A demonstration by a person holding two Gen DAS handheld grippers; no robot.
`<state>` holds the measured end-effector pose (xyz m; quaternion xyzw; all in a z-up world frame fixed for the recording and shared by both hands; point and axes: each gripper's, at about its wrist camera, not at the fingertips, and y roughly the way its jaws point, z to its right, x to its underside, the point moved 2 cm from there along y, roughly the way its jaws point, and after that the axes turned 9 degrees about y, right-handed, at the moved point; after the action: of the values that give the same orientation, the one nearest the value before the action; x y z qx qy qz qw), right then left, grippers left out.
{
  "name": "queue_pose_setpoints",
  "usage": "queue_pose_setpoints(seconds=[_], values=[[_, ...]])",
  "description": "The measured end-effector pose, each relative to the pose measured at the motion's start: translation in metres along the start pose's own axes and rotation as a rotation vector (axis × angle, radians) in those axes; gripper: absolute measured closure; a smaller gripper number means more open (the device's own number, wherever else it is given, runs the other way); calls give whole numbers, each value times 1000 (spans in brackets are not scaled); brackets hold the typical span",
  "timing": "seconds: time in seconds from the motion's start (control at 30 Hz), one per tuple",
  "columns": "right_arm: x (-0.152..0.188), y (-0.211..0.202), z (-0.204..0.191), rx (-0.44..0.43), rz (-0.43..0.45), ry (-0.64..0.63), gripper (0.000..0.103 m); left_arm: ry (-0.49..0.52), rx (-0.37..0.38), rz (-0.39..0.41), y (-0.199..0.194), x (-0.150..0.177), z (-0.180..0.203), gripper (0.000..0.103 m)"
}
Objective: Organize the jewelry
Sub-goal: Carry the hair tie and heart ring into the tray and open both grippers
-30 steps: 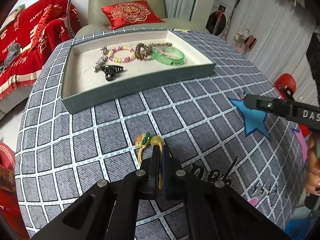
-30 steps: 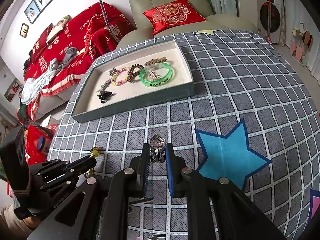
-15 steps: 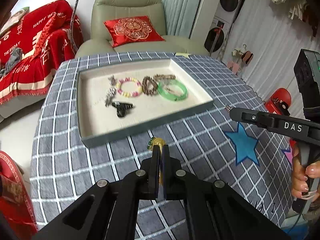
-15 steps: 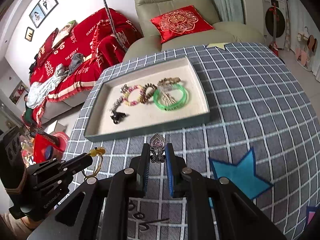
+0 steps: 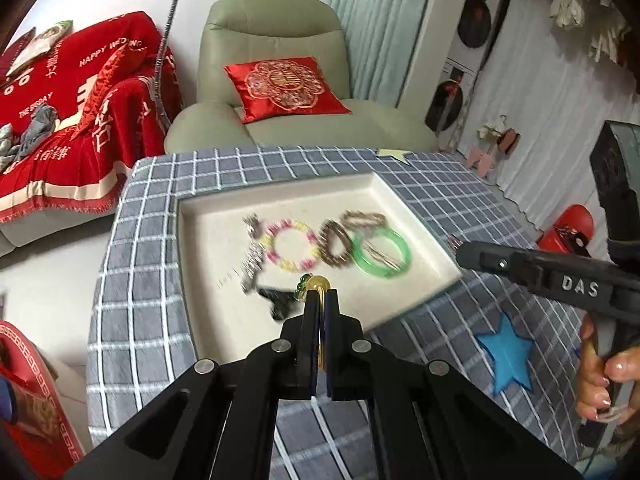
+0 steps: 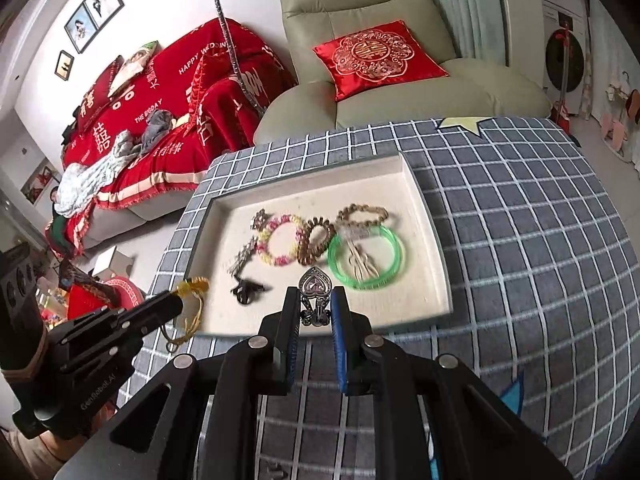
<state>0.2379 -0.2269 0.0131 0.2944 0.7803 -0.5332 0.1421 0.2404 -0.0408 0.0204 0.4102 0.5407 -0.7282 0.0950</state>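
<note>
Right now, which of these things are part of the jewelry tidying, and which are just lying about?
Part of the job:
- tray
- green bangle
- pink and yellow bracelet
- gold bracelet in the left gripper
- heart clip in the right gripper

Lying about:
- armchair
- red cushion
- blue star
</note>
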Motion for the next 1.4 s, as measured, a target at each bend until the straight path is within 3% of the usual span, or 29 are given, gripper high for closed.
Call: queue_pose_setpoints(seconds=[0.6,1.1,1.17,1.23,1.4], values=[[-25,85,20,60,-61,19,86,8,-93,-71,80,-10,-20,86],[-19,107,24,104,-82,-24,85,28,-139,-133,103,1,-17,85],[-19,107,24,100,-82,-25,77,25,-146,-137,104,1,-18,85],[-19,105,23,93,-76,-21,53,24,-153,-136,104,2,-17,85],[-22,93,18,68,-39,-21,53,34,-179,-127,101,0,-15,85]])
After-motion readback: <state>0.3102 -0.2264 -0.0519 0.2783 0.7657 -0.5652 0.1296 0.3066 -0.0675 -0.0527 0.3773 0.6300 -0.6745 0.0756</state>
